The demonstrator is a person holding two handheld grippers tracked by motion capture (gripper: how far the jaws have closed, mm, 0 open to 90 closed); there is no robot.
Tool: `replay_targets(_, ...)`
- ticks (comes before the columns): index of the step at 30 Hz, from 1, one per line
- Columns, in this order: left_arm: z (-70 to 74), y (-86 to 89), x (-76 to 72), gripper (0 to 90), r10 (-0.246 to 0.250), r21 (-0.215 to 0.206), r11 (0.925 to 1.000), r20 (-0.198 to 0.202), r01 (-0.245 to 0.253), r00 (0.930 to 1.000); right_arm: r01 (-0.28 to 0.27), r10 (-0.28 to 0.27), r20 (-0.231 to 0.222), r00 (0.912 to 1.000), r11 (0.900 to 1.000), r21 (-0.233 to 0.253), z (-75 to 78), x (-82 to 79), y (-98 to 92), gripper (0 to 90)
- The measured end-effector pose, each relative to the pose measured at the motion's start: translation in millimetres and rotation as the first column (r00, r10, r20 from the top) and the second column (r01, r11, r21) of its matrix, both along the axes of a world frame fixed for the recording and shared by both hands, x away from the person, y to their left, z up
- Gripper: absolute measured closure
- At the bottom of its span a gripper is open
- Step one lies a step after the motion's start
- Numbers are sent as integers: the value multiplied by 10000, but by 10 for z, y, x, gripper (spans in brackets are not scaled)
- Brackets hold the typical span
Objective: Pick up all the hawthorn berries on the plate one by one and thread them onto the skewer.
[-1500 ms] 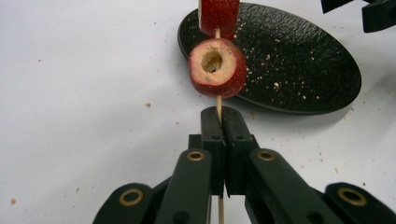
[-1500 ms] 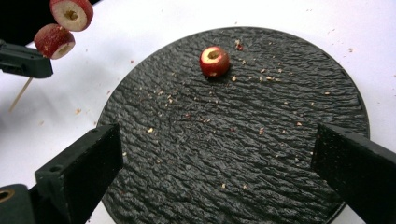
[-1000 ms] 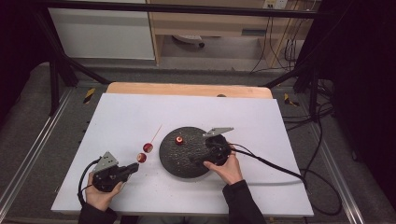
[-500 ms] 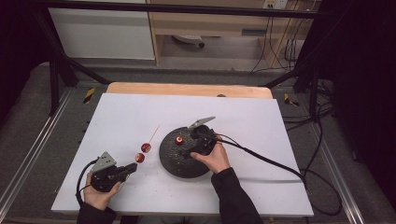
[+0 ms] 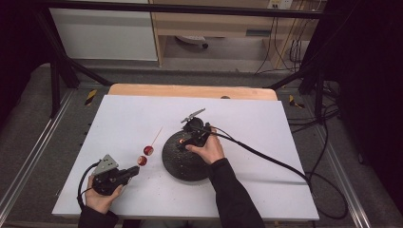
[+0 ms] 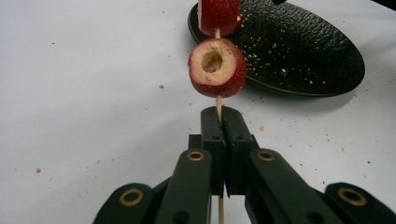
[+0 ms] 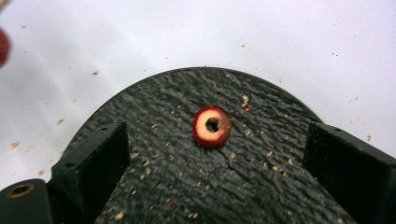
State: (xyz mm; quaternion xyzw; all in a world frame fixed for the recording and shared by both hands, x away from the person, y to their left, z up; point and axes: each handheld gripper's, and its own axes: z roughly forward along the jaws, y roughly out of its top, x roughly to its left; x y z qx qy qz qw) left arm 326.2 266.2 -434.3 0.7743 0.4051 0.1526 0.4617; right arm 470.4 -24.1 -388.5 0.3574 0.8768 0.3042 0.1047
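A thin wooden skewer [image 5: 154,138] carries two cored red fruit pieces [image 5: 145,156] and lies low over the white table. My left gripper [image 5: 134,171] is shut on its near end. In the left gripper view the closed jaws pinch the skewer [image 6: 218,103] just below the nearer fruit piece [image 6: 217,68]. A black textured plate [image 5: 186,166] holds one more cored red fruit piece [image 5: 182,141]. My right gripper [image 5: 186,137] hovers over it, open. In the right gripper view that piece [image 7: 212,126] lies on the plate [image 7: 154,116] between the spread fingers [image 7: 95,158].
The white board [image 5: 247,123] covers a wooden table [image 5: 190,90], with crumbs scattered around the plate. The right gripper's black cable [image 5: 271,159] trails to the right across the board. Dark frame posts and floor cables surround the table.
My right gripper has moved left and away across the plate, ending over the loose fruit piece. The left gripper has held the skewer nearly still.
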Motion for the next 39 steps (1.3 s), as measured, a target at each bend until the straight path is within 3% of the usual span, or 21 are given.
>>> replay_targets(9, -10, 10, 13, 885, -7, 16, 10000, -55, 7, 10000, -253, 226, -349, 9991, 9965, -797, -70, 153, 158, 241)
replay_targets(21, -10, 6, 13, 886, -37, 52, 10000, -54, 37, 10000, -73, -19, -1098, 9940, 9965, -832, -143, 266, 210, 464)
replay_targets(35, -18, -1, 18, 885, -72, 59, 10000, -88, 72, 9999, -50, -99, -1768, 9842, 9965, -836, -214, 310, 225, 612)
replay_targets(39, -17, -4, 18, 885, -89, 86, 9999, -84, 90, 9999, 13, -179, -1929, 9810, 9963, -862, -224, 320, 225, 616)
